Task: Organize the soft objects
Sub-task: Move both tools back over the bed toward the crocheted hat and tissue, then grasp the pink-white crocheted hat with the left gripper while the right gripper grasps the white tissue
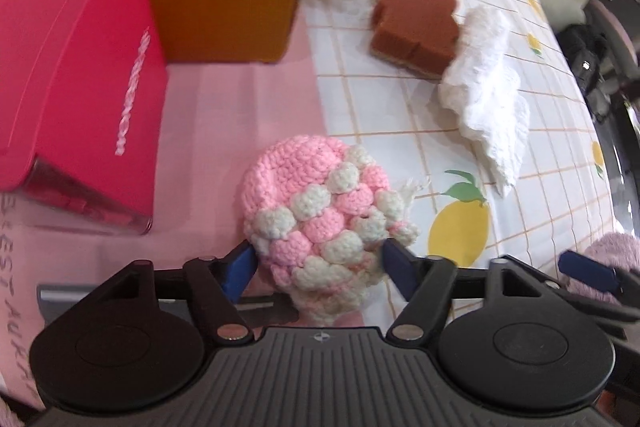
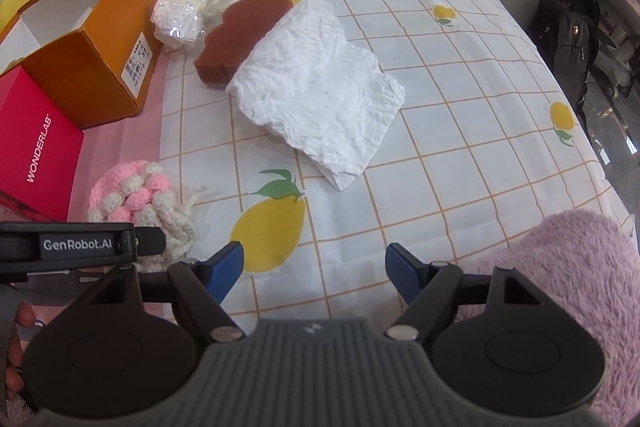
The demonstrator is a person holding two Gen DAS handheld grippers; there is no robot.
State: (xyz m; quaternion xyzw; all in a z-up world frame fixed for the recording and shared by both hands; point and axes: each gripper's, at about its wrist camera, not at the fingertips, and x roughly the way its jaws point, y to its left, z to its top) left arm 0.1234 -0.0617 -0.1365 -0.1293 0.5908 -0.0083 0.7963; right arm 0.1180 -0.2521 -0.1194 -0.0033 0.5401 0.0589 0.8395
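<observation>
Left gripper (image 1: 318,261) fingers pinching pink-and-cream crocheted pouch (image 1: 320,211), right gripper (image 2: 314,269) fingers spread over lemon-print checked tablecloth (image 2: 440,147)

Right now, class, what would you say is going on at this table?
A person is tidying soft things with two hand-held tools. The left tool has its fingers on either side of a pink and white crochet piece lying on the pink mat near the red box; whether it grips yet is unclear. The right tool is open and empty over the lemon-print tablecloth. A brown sponge, crumpled white paper towel and the open orange box wait further back.
</observation>
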